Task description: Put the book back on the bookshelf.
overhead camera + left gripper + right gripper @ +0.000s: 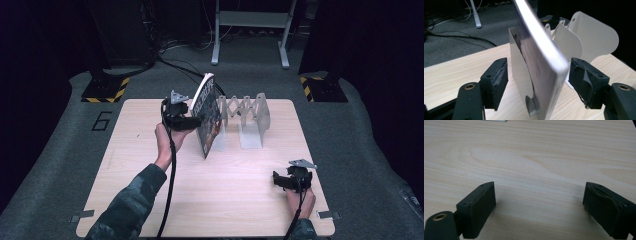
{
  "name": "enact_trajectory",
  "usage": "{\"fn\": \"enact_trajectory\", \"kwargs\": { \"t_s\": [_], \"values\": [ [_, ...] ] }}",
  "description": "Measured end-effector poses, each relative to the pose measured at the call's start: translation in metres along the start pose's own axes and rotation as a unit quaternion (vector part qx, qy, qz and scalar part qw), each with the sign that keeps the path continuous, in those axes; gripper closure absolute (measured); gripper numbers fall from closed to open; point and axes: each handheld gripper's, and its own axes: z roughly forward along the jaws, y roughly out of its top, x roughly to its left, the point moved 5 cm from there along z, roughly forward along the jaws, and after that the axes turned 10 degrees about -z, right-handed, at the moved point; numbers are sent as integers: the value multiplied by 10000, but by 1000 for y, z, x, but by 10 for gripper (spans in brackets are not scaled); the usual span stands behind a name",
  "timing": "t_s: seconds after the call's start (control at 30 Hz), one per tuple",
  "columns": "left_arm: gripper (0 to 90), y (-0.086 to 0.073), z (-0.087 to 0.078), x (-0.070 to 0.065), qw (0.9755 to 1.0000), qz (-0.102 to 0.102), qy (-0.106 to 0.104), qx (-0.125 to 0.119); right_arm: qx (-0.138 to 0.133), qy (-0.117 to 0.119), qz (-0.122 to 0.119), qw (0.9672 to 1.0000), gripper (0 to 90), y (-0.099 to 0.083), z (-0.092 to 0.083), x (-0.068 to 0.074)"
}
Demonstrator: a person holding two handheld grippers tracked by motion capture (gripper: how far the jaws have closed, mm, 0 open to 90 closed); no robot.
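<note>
The book [207,116], thin, stiff and glossy enough to slip, leans in the end slot of the white rack [250,117], between the parted jaws of the left gripper [537,82]; it is best pinched across its edge. The left gripper view shows neither pad clamping it, while the high view shows its tilt. The right gripper [539,207] rests wide open and empty on the table [150,150].

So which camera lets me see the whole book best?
The high view: there the book shows whole, tilted, beside the white rack, with its cover visible. The left gripper view shows it close up, edge-on, between the left gripper's open jaws. The right gripper view looks at the bare table.
</note>
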Motion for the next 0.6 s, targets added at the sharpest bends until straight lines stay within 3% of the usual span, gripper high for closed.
{"fn": "enact_trajectory", "kwargs": {
  "t_s": [0.3,0.6],
  "values": [
    [305,-42,11,2,9997,-180,-25,136,-14,-20,-54,10000,105,0,0,-1],
    [390,-84,35,-3,9970,-546,-174,512,6,16,-20,10000,106,0,0,0]
  ]
}}
